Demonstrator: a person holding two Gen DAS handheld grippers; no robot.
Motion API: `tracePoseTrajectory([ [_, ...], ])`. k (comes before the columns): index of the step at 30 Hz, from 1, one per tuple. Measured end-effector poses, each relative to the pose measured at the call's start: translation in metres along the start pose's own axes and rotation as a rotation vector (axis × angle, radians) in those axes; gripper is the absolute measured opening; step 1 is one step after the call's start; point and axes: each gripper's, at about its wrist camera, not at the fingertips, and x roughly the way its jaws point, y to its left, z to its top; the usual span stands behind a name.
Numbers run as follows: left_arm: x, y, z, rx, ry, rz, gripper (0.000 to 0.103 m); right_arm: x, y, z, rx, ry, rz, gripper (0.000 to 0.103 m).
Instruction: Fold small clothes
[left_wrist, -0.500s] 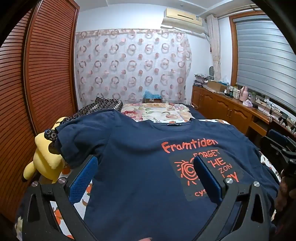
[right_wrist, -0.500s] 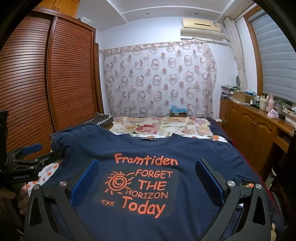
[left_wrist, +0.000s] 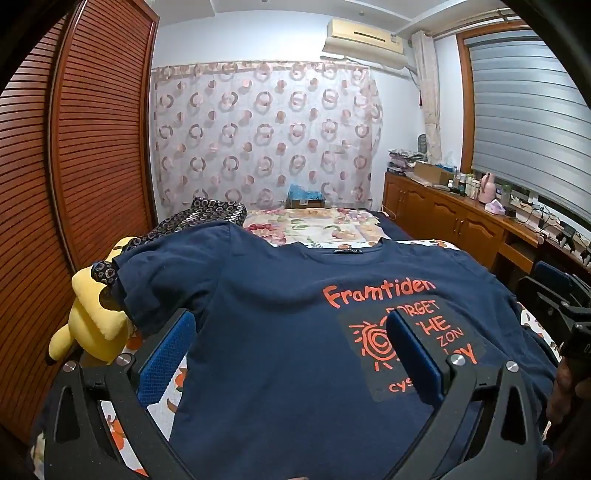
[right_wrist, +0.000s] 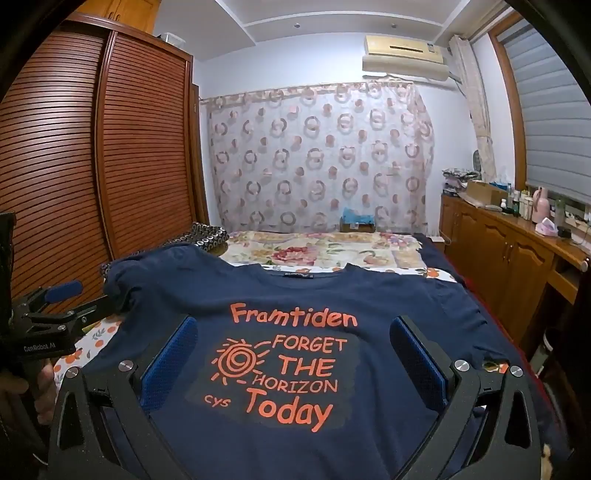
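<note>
Bedroom, flowered bed (right_wrist: 325, 254): navy T-shirt (right_wrist: 295, 424) spread flat, print up, unfolded; left gripper (left_wrist: 291, 354) and right gripper (right_wrist: 293, 360) hover over it, jaws wide, empty; next, likely pinch a sleeve.

- My right camera sees orange words on the dark blue T-shirt (right_wrist: 295, 369); the top line says "Framtiden"; under it "FORGET THE HORIZON Today"; a small "cys" sits at the left of "Today"
- The tiny neck label (right_wrist: 298, 275) on the shirt is too small for me to read
- My left gripper (right_wrist: 59, 302) has small white letters on its black body; they look like "GenRobot AI"
</note>
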Motion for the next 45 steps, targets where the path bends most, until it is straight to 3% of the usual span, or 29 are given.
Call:
tracePoseTrajectory([
  [45, -0.017, -0.008, 0.011, 0.019, -0.018, 0.006, 0.103, -0.003, 0.002, -0.003, -0.002, -0.022, 0.001, 0.103],
])
